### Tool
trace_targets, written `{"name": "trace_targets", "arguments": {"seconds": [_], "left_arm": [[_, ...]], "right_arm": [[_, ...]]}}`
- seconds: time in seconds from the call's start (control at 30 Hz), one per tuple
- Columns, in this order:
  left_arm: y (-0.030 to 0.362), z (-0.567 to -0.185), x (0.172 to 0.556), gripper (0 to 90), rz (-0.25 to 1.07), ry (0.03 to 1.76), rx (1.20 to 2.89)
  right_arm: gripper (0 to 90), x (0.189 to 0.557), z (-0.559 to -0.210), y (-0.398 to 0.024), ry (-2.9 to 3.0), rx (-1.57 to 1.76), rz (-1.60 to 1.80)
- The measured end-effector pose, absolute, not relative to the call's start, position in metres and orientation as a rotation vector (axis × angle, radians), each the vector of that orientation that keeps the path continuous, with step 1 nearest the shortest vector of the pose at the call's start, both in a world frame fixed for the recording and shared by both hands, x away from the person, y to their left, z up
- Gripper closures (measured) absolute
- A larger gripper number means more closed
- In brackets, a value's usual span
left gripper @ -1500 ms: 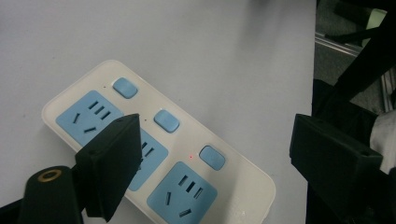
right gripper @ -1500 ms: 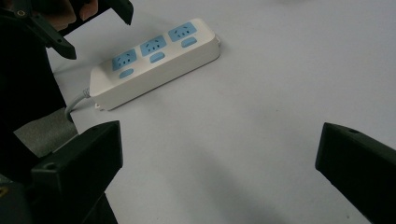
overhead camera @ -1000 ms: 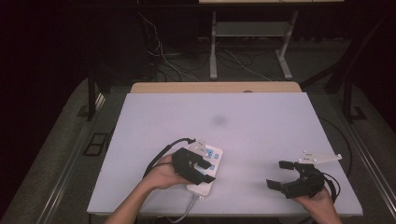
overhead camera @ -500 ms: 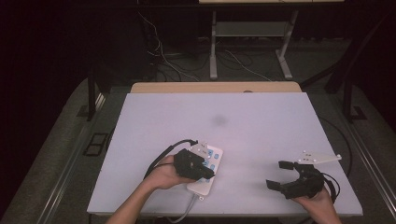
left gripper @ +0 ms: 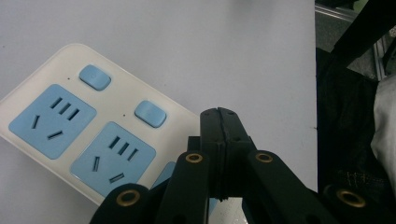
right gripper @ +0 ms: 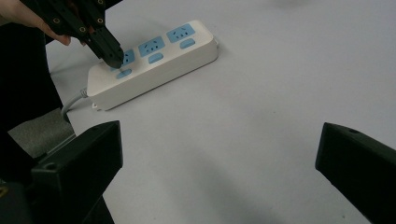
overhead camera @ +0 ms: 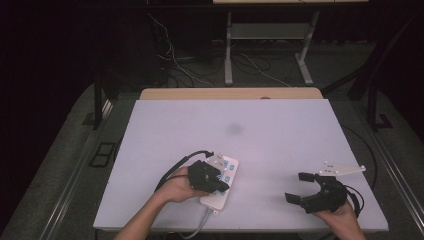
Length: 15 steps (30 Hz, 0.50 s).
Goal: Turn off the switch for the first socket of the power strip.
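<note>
White power strip (overhead camera: 220, 186) with pale-blue sockets and switches, no legible markings, lying at 7 o'clock on the tabletop (overhead camera: 280, 135); left gripper (left gripper: 219, 114) fingers just pressed together over it, right gripper (overhead camera: 299, 187) fingers spread, empty

High view: fixed, above person's side, faces 12 o'clock and down, far off; takes in whole bench (overhead camera: 280, 125), floor and cables beyond. Left gripper view: rides left gripper (left gripper: 219, 116), looks steeply down, very close on power strip (left gripper: 70, 121). Right gripper view: rides right gripper (right gripper: 219, 172), low over bench, shallow angle, power strip toward 10 o'clock, mid distance. Shared: power strip in all three; left gripper also in high view (overhead camera: 220, 186) and right gripper view (right gripper: 114, 57).
</note>
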<state>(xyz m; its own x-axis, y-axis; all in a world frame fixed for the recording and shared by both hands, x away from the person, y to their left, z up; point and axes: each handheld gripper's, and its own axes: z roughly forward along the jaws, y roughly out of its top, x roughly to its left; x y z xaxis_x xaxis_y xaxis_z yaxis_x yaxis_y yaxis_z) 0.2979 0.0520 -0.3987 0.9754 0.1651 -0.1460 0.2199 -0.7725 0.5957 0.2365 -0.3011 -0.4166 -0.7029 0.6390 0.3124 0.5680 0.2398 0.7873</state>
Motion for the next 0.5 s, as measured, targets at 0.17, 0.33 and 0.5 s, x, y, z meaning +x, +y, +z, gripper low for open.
{"name": "trace_targets", "arguments": {"seconds": [0.17, 0.33, 0.5], "left_arm": [[0.0511, -0.4011, 0.298, 89.2, -0.098, 0.26, 2.486], [0.0519, -0.4049, 0.2988, 89.3, -0.102, 0.25, 2.498], [0.0541, -0.4061, 0.3002, 89.4, -0.127, 0.264, 2.493]], "right_arm": [[0.4, 0.2365, -0.4167, -0.3012, 2.415, 1.177, 1.482], [0.4, 0.2364, -0.4167, -0.3015, 2.416, 1.18, 1.484], [0.4, 0.2366, -0.4172, -0.3014, 2.42, 1.179, 1.482]]}}
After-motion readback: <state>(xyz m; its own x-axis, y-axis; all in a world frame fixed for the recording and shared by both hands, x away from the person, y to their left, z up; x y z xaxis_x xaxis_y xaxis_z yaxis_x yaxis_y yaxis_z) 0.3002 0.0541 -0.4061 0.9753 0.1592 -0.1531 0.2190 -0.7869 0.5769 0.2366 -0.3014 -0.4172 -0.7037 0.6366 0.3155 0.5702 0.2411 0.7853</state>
